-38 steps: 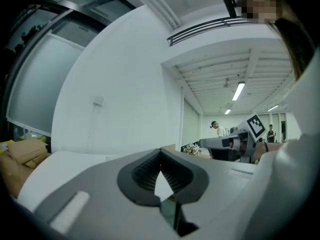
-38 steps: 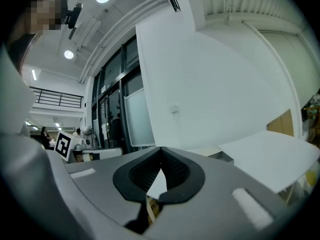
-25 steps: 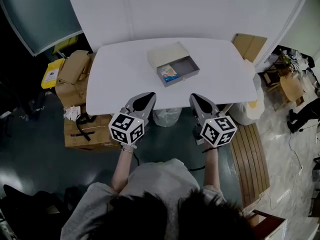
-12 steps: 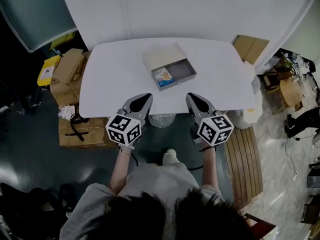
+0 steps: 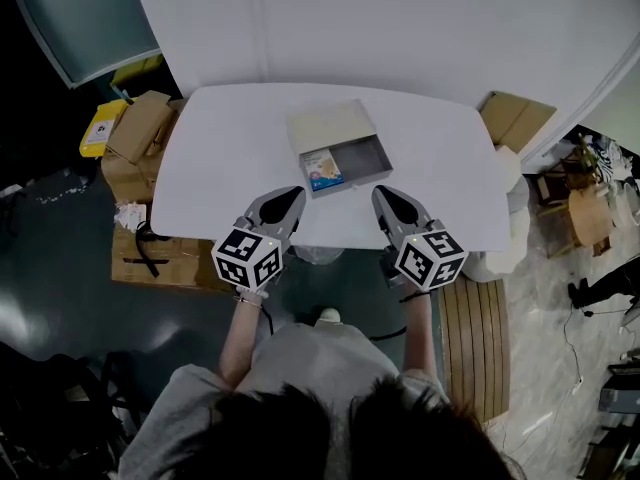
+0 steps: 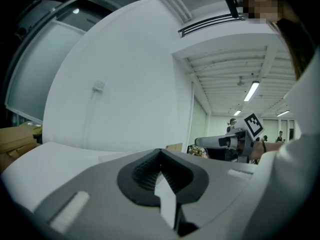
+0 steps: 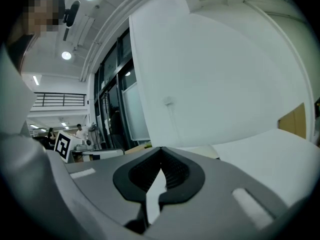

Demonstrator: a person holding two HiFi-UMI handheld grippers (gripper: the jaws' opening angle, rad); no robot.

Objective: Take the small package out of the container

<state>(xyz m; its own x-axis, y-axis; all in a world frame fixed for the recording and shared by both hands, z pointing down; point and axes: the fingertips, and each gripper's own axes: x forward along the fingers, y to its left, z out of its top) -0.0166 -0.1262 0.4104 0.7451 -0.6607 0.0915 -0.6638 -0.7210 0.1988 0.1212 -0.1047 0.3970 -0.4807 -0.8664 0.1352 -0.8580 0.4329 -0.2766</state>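
A grey drawer-like container (image 5: 362, 154) lies half slid out of its beige sleeve (image 5: 330, 124) in the middle of the white table (image 5: 220, 158). The small package (image 5: 322, 169), blue and orange, lies in the container's near left end. My left gripper (image 5: 297, 191) hovers over the table's near edge, just left of the package, jaws shut with nothing in them. My right gripper (image 5: 378, 191) hangs level with it to the right of the container's near corner, also shut and holding nothing. In the left gripper view the closed tips (image 6: 160, 152) point at the wall; the right gripper view shows its tips (image 7: 161, 150) likewise.
Cardboard boxes (image 5: 140, 133) are stacked on the floor left of the table, a yellow item (image 5: 100, 128) beside them. More cardboard (image 5: 515, 120) leans at the far right, with a wooden slatted bench (image 5: 478, 338) at the near right. A white wall (image 5: 400, 28) backs the table.
Both grippers have come forward from short of the table to its near edge, and the container now lies closer to them. Both stay shut.
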